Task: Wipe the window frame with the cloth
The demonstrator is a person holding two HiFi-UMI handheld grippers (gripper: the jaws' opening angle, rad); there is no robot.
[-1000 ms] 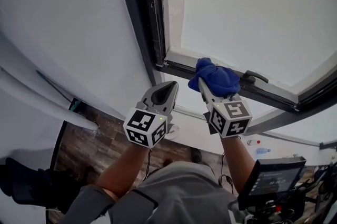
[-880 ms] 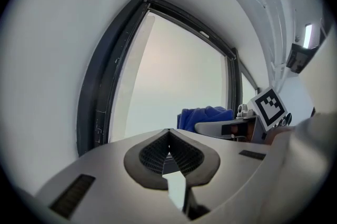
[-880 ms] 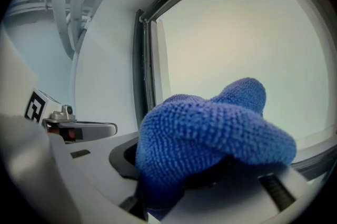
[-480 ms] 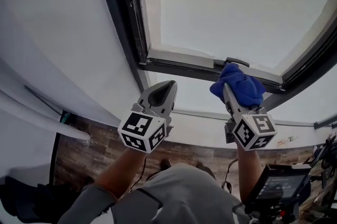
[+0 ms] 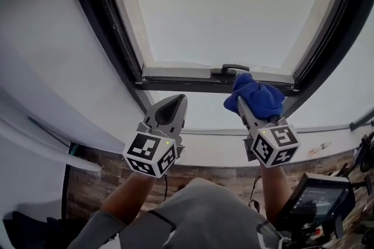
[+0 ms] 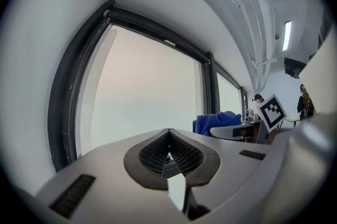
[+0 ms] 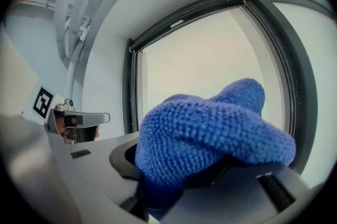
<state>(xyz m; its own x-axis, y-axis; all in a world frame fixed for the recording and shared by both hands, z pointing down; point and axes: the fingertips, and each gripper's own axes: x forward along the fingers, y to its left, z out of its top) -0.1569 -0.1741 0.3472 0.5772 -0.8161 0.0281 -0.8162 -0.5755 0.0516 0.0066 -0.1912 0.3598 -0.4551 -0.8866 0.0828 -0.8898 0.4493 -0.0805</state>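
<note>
Right hand-held gripper (image 5: 244, 106): jaws clamped on bunched blue microfibre cloth (image 5: 257, 96). Cloth bulges past jaw tips, at lower rail of dark window frame (image 5: 175, 83), just beside black window handle (image 5: 229, 68). Left hand-held gripper (image 5: 175, 103): jaws together, empty, left of cloth, below rail.

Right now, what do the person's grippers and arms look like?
Both the left gripper and right gripper are light grey, tapering to pointed jaws with dark ribbed pads. Each carries a white cube printed with black square markers and a small green light. A thin dark cable hangs below the left one. The person wears a grey short-sleeved shirt; the forearms are bare.
</note>
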